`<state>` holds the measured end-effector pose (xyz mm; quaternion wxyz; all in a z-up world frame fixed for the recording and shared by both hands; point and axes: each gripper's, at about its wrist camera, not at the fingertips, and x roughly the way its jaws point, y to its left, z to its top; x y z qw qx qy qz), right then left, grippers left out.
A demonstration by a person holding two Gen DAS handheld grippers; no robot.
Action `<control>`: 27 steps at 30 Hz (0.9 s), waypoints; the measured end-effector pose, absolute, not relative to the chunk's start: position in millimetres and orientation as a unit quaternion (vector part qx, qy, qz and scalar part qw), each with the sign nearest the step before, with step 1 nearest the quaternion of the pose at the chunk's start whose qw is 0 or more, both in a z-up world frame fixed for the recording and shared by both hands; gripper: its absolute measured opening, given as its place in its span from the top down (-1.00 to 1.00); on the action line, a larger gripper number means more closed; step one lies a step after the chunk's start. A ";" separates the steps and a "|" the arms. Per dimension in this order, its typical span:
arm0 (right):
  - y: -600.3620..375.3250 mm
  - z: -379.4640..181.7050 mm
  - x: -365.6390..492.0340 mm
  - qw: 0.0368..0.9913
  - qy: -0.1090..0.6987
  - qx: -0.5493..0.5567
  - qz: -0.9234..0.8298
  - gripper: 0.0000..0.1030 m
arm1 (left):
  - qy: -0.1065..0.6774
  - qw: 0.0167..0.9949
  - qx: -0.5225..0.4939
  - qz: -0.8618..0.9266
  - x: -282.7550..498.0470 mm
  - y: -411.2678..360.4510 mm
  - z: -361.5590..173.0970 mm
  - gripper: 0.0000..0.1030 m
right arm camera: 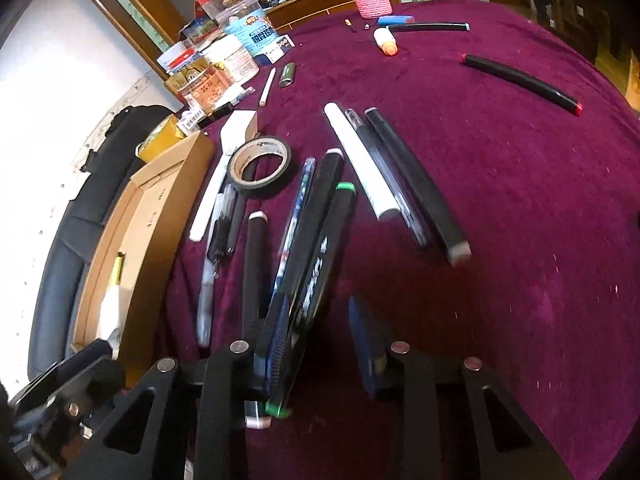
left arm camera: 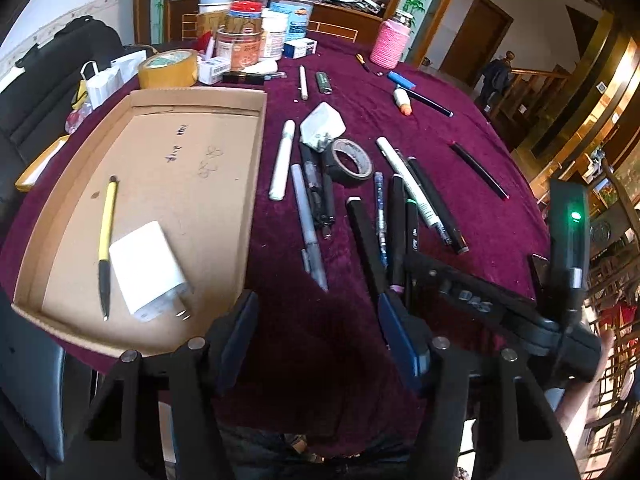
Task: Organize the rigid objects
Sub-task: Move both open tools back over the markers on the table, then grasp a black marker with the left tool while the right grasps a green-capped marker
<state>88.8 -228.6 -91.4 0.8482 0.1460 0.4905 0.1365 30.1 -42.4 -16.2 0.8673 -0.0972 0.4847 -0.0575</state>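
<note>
A shallow cardboard tray (left arm camera: 180, 200) lies on the left of the maroon cloth. It holds a yellow pencil (left arm camera: 107, 220) and a white charger (left arm camera: 148, 272). Several pens and markers lie loose on the cloth to its right, beside a grey tape roll (left arm camera: 352, 158) and a white plug (left arm camera: 322, 126). My left gripper (left arm camera: 318, 304) hangs open over bare cloth with nothing between its fingers. My right gripper (right arm camera: 318, 304) is low over the pen cluster. A black marker with green caps (right arm camera: 320, 256) lies against its left finger (right arm camera: 276, 340). The right finger (right arm camera: 368, 344) stands clear of it.
Jars, boxes and a yellow tape roll (left arm camera: 168, 68) crowd the far left of the table, with a pink-wrapped jar (left arm camera: 390, 42) behind. A black red-tipped pen (right arm camera: 520, 78) lies alone at the right. A dark chair (right arm camera: 60, 264) stands past the tray.
</note>
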 end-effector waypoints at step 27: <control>-259.1 -89.1 55.0 0.873 0.450 0.112 0.153 0.75 | 0.574 0.813 -0.066 -0.072 109.9 -103.4 -71.0 0.66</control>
